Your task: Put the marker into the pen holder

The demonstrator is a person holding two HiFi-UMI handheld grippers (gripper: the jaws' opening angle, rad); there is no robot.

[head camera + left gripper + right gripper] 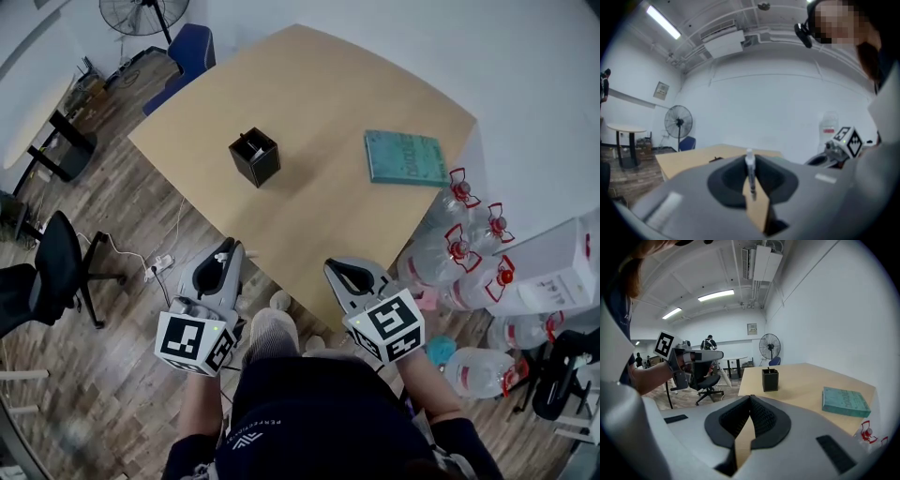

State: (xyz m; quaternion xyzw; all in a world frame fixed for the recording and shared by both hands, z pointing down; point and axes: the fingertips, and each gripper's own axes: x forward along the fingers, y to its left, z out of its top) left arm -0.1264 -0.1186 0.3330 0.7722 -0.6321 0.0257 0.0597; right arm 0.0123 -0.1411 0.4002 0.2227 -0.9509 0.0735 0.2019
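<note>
A black square pen holder (254,157) stands on the light wooden table (319,94), left of the middle; the right gripper view has it as pen holder (770,379) with a pen inside. My left gripper (225,249) is off the table's near edge, over the floor, shut on a thin marker (750,172) with a white cap that stands upright between the jaws. My right gripper (349,273) hovers at the near table edge. Its jaws meet at the tips, with nothing between them, as my right gripper (750,398) shows from its own camera.
A teal book (405,157) lies on the table's right side. Several big water bottles (469,253) crowd the floor at the right. A black office chair (56,272) stands at the left, with a blue chair (187,52) and a fan (141,14) beyond the table.
</note>
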